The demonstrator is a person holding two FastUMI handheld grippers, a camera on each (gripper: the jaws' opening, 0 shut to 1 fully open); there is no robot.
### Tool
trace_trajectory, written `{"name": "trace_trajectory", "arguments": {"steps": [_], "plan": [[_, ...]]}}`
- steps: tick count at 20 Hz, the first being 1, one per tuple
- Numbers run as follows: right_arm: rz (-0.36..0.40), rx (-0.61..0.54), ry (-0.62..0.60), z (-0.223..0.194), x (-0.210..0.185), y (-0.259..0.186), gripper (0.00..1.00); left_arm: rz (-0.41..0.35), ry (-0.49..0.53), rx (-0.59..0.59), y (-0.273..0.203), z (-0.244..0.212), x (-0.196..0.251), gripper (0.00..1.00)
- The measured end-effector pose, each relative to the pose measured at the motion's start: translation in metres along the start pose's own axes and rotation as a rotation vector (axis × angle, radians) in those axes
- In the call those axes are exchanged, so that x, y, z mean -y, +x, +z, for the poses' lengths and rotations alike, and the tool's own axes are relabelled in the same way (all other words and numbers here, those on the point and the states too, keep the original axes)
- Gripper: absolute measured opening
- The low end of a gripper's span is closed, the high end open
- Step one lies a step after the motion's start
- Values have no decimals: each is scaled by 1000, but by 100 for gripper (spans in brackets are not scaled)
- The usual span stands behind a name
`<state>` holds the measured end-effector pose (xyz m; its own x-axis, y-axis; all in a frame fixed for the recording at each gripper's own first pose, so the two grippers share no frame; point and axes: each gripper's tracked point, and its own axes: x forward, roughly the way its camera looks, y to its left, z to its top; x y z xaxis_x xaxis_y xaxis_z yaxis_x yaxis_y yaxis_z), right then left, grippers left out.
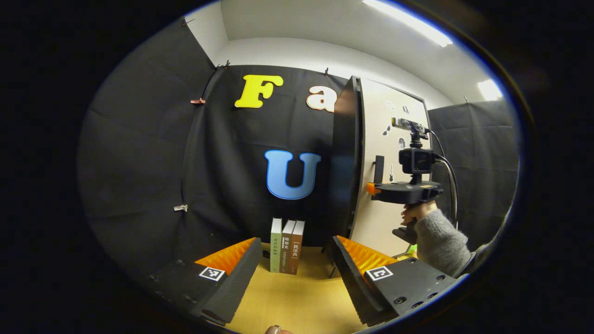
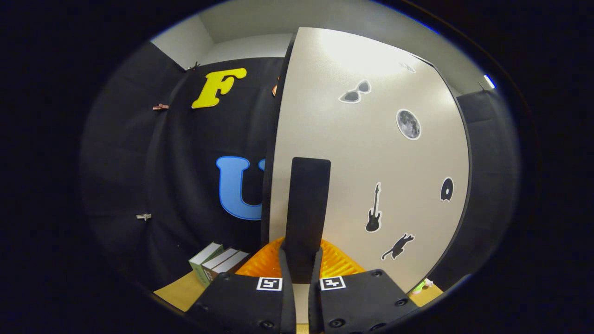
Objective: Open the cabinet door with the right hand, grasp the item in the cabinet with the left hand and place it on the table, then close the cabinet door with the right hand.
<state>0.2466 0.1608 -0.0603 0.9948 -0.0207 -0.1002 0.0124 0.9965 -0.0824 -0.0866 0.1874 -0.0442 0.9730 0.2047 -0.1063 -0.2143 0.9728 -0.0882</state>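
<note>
The cabinet door (image 2: 371, 153), the largest thing before you, is a pale panel with dark edging and small stickers; in the left gripper view it (image 1: 392, 139) stands at an angle to the camera, its dark edge toward you, and whether it has begun to swing cannot be told. On its near edge sits a dark upright handle (image 2: 306, 208), and your right gripper (image 2: 300, 262) is closed on it, one finger pressing each side near the handle's lower end; the left gripper view shows the same gripper (image 1: 373, 189) at the handle (image 1: 379, 169), held by your hand (image 1: 415, 214) in a grey sleeve. Below lies the wooden table (image 1: 297, 297), on which three books (image 1: 287, 246) stand upright together against the black cloth wall, left of the door. Your left gripper (image 1: 294, 273) hangs over the table with its fingers spread wide and nothing between them, pointed toward the books. The item to be fetched is hidden: the cabinet's inside cannot be seen in either view. Judged from this, the task is at its first step, the handle gripped; pulling the door open, taking out the item, setting it on the table and closing the door all remain.
</note>
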Motion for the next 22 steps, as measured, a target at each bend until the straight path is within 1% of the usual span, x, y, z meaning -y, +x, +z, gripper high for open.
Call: {"name": "trace_trajectory", "arguments": {"steps": [2,5,10,13,16,22], "plan": [[36,-8,15,1,1,-23,14,-16,-14,4,-7,1,8,95],[74,-35,11,5,5,-47,14,-27,-3,13,-9,6,19,95],[147,-50,29,6,21,-94,14,-95,34,43,-10,21,60,94],[154,-50,25,7,38,-118,14,-147,65,48,-10,24,88,95],[159,-54,43,7,54,-138,14,-214,71,49,-7,23,118,95],[112,-57,62,6,97,-172,14,-352,72,63,1,25,185,94]]}}
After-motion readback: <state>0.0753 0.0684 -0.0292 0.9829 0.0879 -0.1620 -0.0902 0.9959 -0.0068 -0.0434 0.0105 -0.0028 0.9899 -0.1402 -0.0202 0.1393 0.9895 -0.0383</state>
